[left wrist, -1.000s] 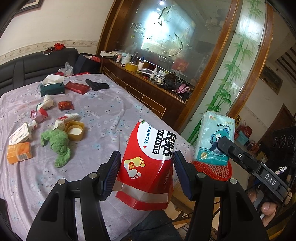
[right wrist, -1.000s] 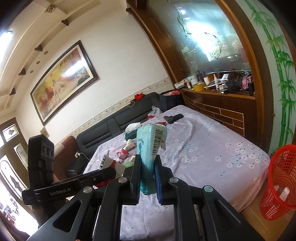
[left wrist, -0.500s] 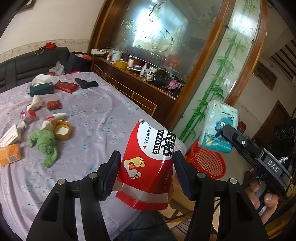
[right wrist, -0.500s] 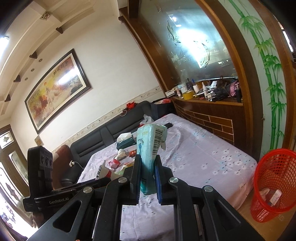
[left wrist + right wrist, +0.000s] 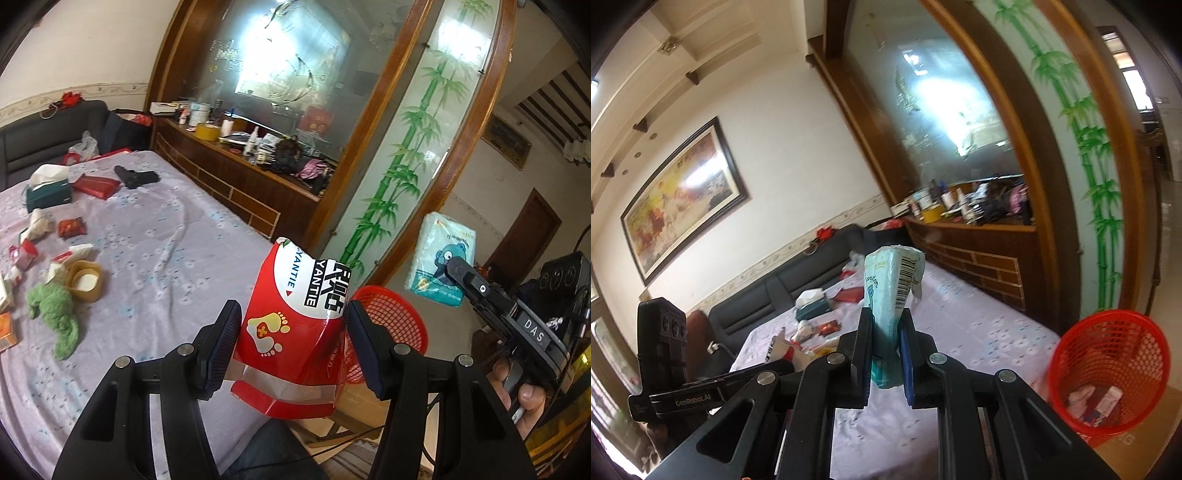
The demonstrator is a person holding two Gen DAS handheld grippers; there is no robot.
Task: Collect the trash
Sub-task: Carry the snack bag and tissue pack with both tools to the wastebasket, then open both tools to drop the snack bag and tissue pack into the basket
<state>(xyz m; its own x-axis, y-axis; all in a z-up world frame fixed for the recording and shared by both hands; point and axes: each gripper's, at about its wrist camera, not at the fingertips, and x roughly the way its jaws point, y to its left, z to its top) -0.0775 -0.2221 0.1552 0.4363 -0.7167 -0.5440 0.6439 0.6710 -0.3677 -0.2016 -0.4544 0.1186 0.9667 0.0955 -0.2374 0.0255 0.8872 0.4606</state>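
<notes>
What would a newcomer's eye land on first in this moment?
Probably the torn red package, large in the middle of the left wrist view, clamped in the left gripper. Next, the pale blue tissue pack pinched upright in the right gripper. The red mesh basket stands on the floor beside the cluttered table.

The left gripper [image 5: 291,343] is black with dark blue ribbed pads, and the pack [image 5: 295,332] in it is red with a white band, black lettering, a silver stripe and a cream footprint mark. The tissue packet [image 5: 892,295] is pale teal with a blue cartoon figure and a black-and-white barcode. The basket [image 5: 1108,369] is bright red mesh. The tablecloth [image 5: 166,266] is lilac with small pale blue flowers; near its left edge lie a green cloth [image 5: 55,314] and an orange box [image 5: 5,332].
</notes>
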